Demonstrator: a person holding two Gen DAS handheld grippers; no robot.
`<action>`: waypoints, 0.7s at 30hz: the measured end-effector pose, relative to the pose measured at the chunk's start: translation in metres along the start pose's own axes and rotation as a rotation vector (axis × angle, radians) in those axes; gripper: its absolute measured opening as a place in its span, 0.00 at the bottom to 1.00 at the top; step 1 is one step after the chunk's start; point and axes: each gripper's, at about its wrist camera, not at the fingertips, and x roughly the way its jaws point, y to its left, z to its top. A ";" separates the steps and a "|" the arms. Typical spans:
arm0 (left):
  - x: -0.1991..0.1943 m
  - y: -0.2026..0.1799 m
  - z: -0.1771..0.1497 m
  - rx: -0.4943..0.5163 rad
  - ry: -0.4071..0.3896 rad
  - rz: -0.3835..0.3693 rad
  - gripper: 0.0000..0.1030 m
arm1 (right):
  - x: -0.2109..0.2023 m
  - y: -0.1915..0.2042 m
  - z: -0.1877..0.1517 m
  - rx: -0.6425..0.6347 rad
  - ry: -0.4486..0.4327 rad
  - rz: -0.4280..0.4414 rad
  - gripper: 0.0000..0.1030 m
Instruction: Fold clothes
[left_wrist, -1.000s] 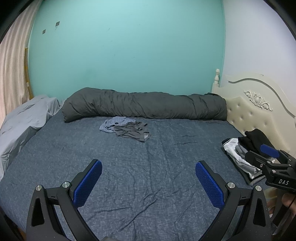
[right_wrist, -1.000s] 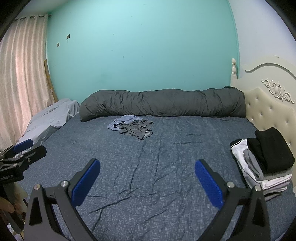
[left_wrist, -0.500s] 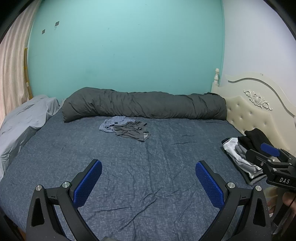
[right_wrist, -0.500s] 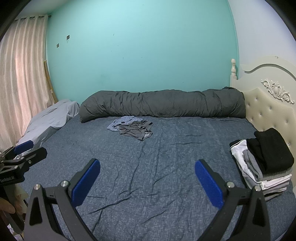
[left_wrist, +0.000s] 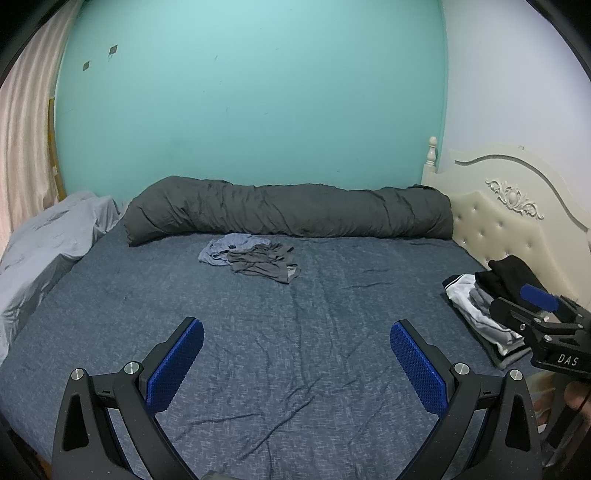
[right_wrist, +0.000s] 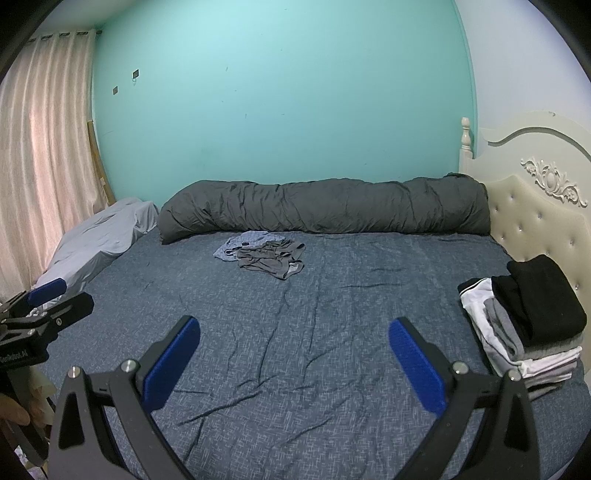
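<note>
A crumpled dark grey garment (left_wrist: 264, 263) (right_wrist: 271, 258) lies far out on the blue bedsheet, overlapping a light blue garment (left_wrist: 221, 248) (right_wrist: 243, 242). A stack of folded clothes (left_wrist: 487, 306) (right_wrist: 524, 317), black on top of grey and white, sits at the bed's right side. My left gripper (left_wrist: 295, 354) hovers open over the near part of the sheet, nothing between its blue pads. My right gripper (right_wrist: 293, 354) is open likewise and holds nothing. Each gripper shows at the edge of the other's view, the right one (left_wrist: 543, 306) in front of the stack.
A rolled dark grey duvet (left_wrist: 288, 212) lies along the teal wall. A light grey pillow (left_wrist: 48, 236) is at the left. The cream headboard (left_wrist: 517, 221) rises on the right, a pink curtain (right_wrist: 40, 155) on the left. Wrinkled blue sheet (right_wrist: 295, 332) spreads between grippers and garments.
Both views have shifted very slightly; the grippers stay open and the clothes lie where they were.
</note>
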 end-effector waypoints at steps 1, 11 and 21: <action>0.000 0.000 0.000 0.000 0.000 0.000 1.00 | 0.000 -0.001 0.000 0.000 0.002 0.001 1.00; 0.002 0.000 0.003 -0.004 0.004 -0.004 1.00 | 0.003 0.000 -0.001 0.002 0.007 0.003 1.00; 0.002 0.000 0.004 -0.004 0.005 -0.005 1.00 | 0.002 -0.001 0.002 0.003 0.002 0.002 1.00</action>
